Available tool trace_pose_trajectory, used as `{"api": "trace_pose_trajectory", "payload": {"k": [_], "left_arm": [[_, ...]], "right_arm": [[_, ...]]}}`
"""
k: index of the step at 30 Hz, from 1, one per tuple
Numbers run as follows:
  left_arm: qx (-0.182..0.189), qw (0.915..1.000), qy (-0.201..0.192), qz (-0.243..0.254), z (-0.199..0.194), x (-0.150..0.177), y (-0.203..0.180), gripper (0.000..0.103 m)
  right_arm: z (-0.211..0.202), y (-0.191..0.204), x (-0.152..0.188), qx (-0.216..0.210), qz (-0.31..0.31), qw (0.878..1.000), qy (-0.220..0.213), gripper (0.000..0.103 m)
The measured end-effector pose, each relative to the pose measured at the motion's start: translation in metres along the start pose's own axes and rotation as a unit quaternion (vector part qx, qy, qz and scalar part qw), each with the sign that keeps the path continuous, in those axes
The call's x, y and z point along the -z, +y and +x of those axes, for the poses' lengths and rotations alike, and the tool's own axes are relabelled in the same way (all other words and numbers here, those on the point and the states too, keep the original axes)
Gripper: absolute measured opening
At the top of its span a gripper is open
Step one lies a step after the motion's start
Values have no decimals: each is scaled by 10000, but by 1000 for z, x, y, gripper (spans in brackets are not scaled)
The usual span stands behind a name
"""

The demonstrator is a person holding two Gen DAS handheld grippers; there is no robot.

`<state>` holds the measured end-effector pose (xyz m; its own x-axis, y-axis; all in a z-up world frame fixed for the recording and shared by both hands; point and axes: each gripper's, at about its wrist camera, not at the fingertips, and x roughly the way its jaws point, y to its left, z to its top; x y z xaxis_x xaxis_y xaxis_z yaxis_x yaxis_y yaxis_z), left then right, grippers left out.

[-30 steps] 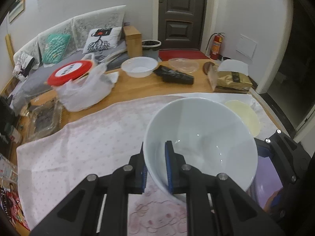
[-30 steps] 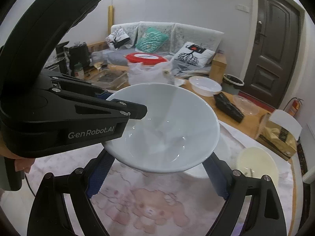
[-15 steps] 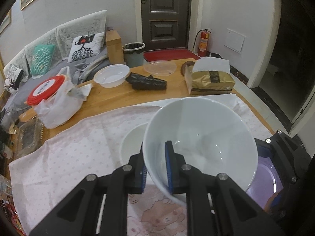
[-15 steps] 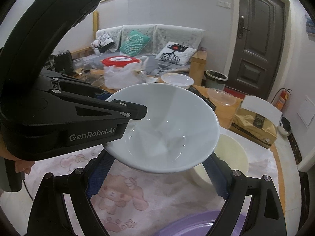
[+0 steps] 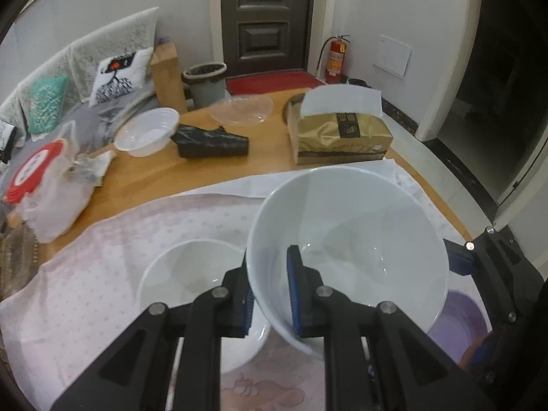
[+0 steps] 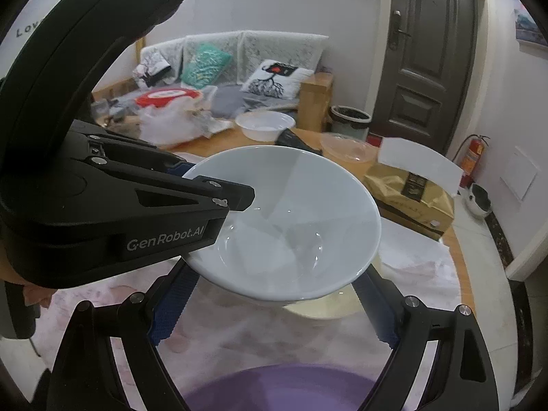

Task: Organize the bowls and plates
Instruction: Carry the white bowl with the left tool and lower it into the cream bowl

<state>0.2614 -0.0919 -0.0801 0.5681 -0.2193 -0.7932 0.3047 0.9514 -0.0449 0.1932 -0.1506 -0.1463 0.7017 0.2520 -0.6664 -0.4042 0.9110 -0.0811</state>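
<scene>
Above the pink cloth [image 5: 102, 274], left claw [image 5: 272, 287] clamped on white bowl's [image 5: 346, 239] rim, right claw [image 6: 274, 304] spread wide beneath it.

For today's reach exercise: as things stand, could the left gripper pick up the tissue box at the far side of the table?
Probably not yet: the left gripper is clamped on the white bowl's rim, so the tissue box waits.

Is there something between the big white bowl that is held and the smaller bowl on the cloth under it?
Nothing visible is between them. The left gripper clamps the rim of the big white bowl, and the smaller bowl lies empty on the cloth, down to its left.
</scene>
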Motion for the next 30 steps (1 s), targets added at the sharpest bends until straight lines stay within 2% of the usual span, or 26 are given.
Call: {"api": "trace_pose_trajectory", "payload": {"k": [12, 30], "left_arm": [[-38, 9995, 260, 189, 40, -9, -14, 13], [-186, 9984, 388, 377, 59, -6, -21, 17]], "right_arm": [[25, -21, 7, 67, 173, 9993, 329, 87], [32, -33, 12, -57, 346, 9980, 521, 88]]}}
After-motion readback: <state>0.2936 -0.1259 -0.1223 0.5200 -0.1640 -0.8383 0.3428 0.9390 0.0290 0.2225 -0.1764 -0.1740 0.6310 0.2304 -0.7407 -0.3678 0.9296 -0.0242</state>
